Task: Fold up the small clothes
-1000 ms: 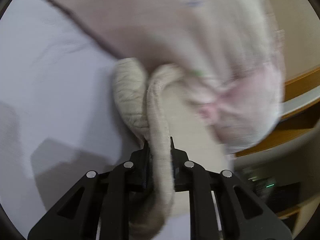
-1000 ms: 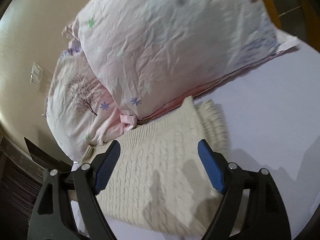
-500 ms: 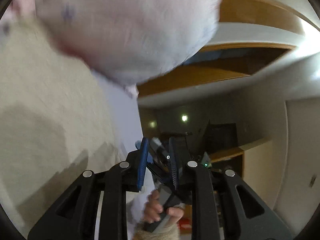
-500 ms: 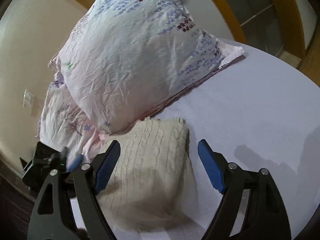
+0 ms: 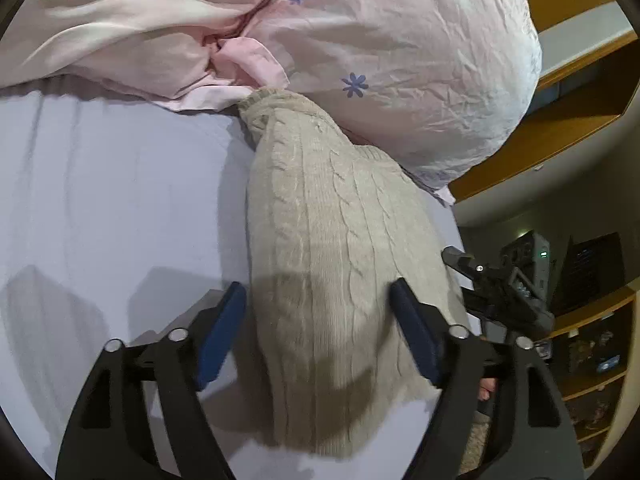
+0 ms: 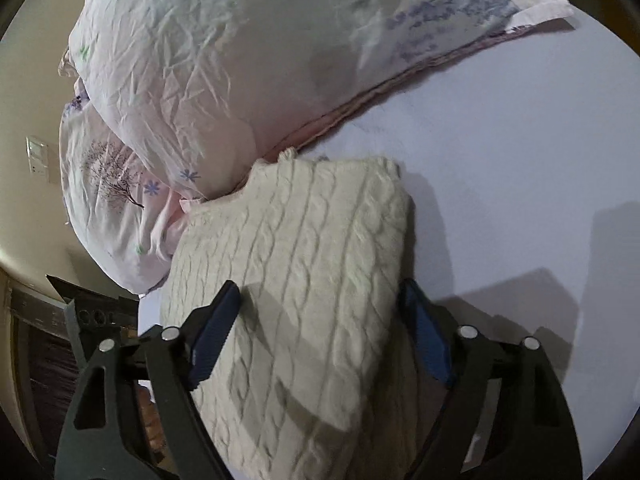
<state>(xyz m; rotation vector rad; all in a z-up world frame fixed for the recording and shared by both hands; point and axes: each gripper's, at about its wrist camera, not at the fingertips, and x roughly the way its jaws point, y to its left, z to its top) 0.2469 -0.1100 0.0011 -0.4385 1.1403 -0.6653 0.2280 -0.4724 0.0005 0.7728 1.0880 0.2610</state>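
A cream cable-knit sweater (image 5: 332, 248) lies folded on the pale lilac bed sheet (image 5: 108, 200), its far end against a pink floral pillow (image 5: 400, 52). My left gripper (image 5: 318, 316) is open just above it, blue pads on either side, holding nothing. In the right wrist view the same sweater (image 6: 296, 264) lies below my right gripper (image 6: 322, 316), also open and empty, with its jaws straddling the knit. The right gripper also shows in the left wrist view (image 5: 496, 292) at the bed's right edge.
Two pink floral pillows (image 6: 208, 64) are stacked at the head of the bed. Bare sheet (image 6: 520, 152) spreads to the right of the sweater. Wooden shelving (image 5: 592, 344) and dark electronics stand beyond the bed's edge.
My left gripper let go of the sweater and opened, swinging round to look down on it. The sweater now lies flat and folded. My right gripper moved in closer over it.
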